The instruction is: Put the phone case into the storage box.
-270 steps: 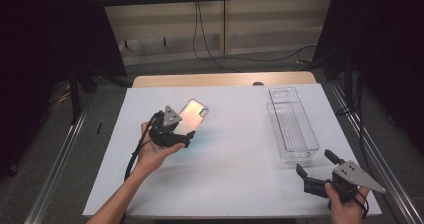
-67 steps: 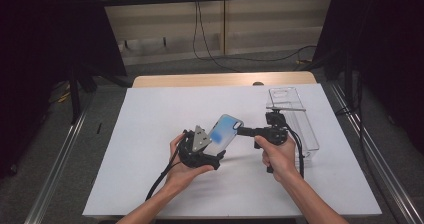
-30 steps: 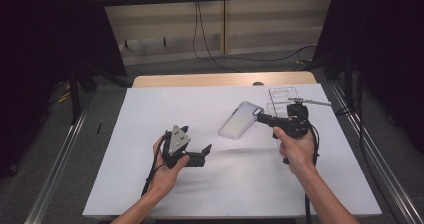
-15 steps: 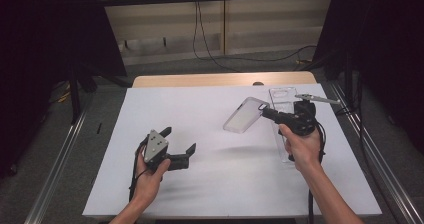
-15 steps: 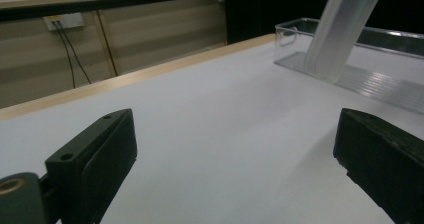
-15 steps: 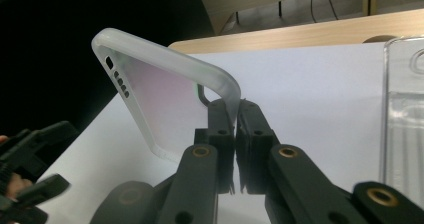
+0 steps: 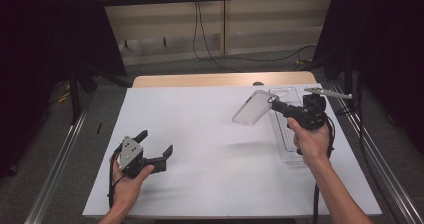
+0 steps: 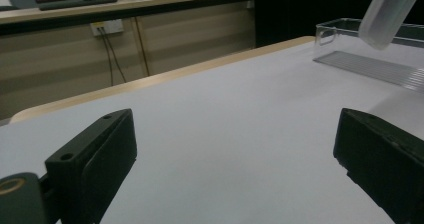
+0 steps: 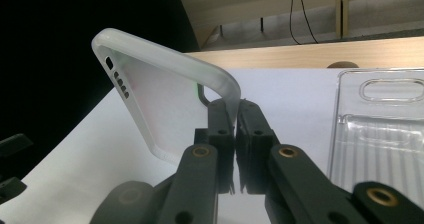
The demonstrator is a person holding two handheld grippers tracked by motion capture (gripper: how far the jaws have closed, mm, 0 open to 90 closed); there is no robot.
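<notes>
Left tool (image 7: 156,145) sits low near the front edge of the white tabletop (image 7: 210,149), jaws spread wide with nothing between them. Further back on the right, the right tool (image 7: 274,105) pinches the rim of a clear phone case (image 7: 251,107), lifted off the surface and tilted. Just beside it, a clear plastic tray (image 7: 289,144) lies flat on the tabletop.

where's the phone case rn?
High view, right side: the phone case is off the table, pinched in the right gripper, just left of the clear tray.
</notes>
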